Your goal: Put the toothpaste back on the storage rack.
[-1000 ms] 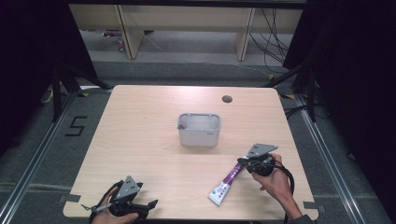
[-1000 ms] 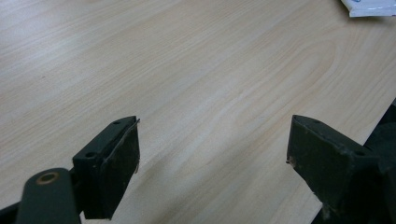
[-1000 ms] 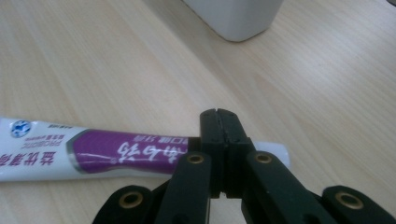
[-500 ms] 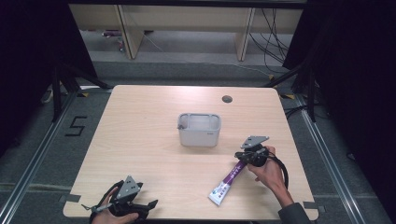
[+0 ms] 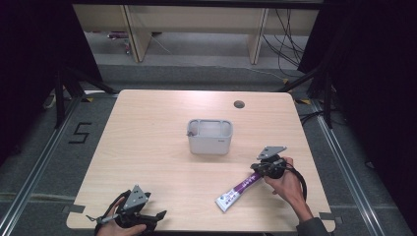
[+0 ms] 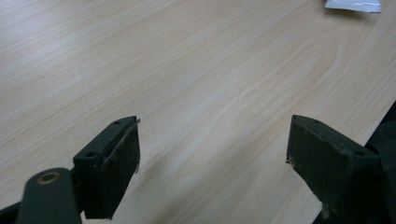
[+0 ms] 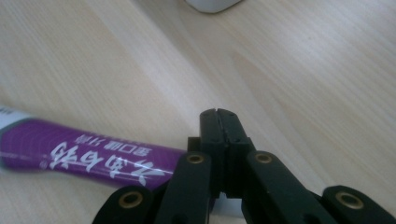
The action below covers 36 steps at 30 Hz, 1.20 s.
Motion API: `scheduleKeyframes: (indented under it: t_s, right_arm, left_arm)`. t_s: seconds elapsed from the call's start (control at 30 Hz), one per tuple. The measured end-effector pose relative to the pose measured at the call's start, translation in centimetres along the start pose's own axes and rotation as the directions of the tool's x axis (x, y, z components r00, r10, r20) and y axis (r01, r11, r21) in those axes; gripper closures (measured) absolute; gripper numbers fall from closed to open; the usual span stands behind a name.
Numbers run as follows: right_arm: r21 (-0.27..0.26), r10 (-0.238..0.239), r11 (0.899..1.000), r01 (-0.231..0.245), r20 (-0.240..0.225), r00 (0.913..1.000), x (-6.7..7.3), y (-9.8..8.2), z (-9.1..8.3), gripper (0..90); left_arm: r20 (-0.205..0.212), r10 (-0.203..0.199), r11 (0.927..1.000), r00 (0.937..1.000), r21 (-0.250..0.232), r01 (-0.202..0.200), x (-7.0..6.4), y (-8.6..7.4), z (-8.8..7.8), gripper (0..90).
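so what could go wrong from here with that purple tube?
1. The right tool is shut with its jaws together beside the purple tube, not around it, so a lift may come up with nothing.
2. Pushing with a shut tool could slide the tube toward the table's near edge.

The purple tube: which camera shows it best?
The high view: the whole tube lies on the table, one end at the right gripper. The right gripper view gives its lettering close up; the left gripper view catches a white end.

Right gripper (image 5: 259, 172) and purple tube (image 5: 239, 188) slightly farther up the table.
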State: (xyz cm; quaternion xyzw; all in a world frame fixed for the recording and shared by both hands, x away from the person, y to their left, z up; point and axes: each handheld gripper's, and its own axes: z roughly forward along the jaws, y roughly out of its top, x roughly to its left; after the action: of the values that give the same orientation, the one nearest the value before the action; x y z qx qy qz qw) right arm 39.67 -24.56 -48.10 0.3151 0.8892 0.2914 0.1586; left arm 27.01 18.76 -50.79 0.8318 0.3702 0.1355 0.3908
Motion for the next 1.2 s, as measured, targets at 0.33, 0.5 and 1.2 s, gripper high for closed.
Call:
scheduleKeyframes:
  t_s: [0.33,0.5,1.2]
  right_arm:
    - [0.018,0.019,1.000,-0.019,-0.010,0.9998,0.7,-1.7,-1.2,90.0]
    - [0.016,0.037,0.999,-0.036,-0.027,0.9990,1.4,-2.4,-1.8,89.4]
    - [0.036,0.042,0.999,-0.041,-0.050,0.9979,3.8,-3.0,-3.3,83.0]
  left_arm:
    - [0.002,0.003,1.0000,1.0000,0.000,-0.003,-0.1,0.0,0.0,17.2]
    - [-0.005,0.003,1.0000,1.0000,0.000,-0.003,0.0,0.0,-0.1,17.1]
    - [-0.007,-0.006,1.0000,1.0000,-0.004,0.006,-0.1,0.0,-0.1,17.2]
